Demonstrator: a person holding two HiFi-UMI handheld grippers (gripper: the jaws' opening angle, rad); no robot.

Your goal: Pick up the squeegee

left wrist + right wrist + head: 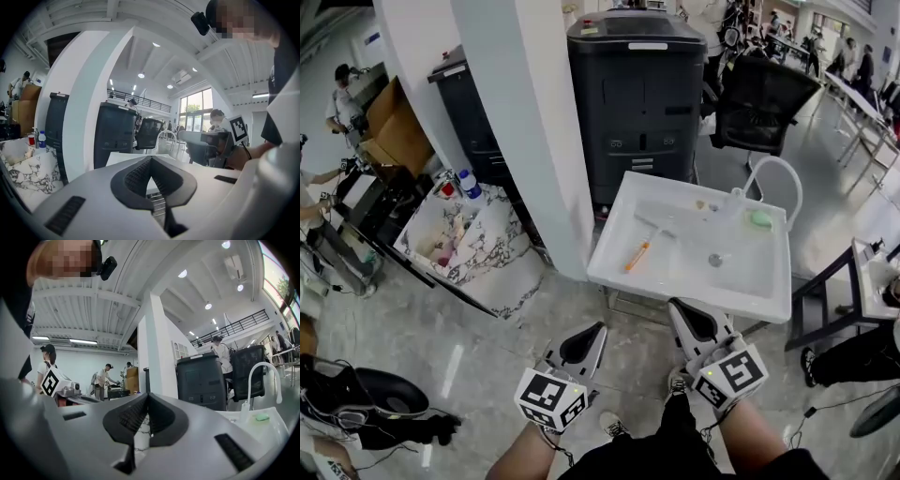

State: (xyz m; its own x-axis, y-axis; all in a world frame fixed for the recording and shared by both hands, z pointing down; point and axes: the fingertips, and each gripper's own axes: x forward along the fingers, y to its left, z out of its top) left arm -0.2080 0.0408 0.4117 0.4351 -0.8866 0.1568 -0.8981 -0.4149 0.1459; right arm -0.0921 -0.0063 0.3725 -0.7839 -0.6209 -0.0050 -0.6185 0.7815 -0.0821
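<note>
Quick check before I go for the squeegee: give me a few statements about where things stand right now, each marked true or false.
1. The squeegee lies inside the white sink. True.
2. The left tongs grip the squeegee. False: they are shut on nothing and sit short of the sink's near rim.
3. A green sponge sits at the far side of the sink, by the faucet. True.
4. The right tongs stand wide open. False: their jaws are together with nothing between them.
5. The squeegee's handle is blue. False: it is orange.
</note>
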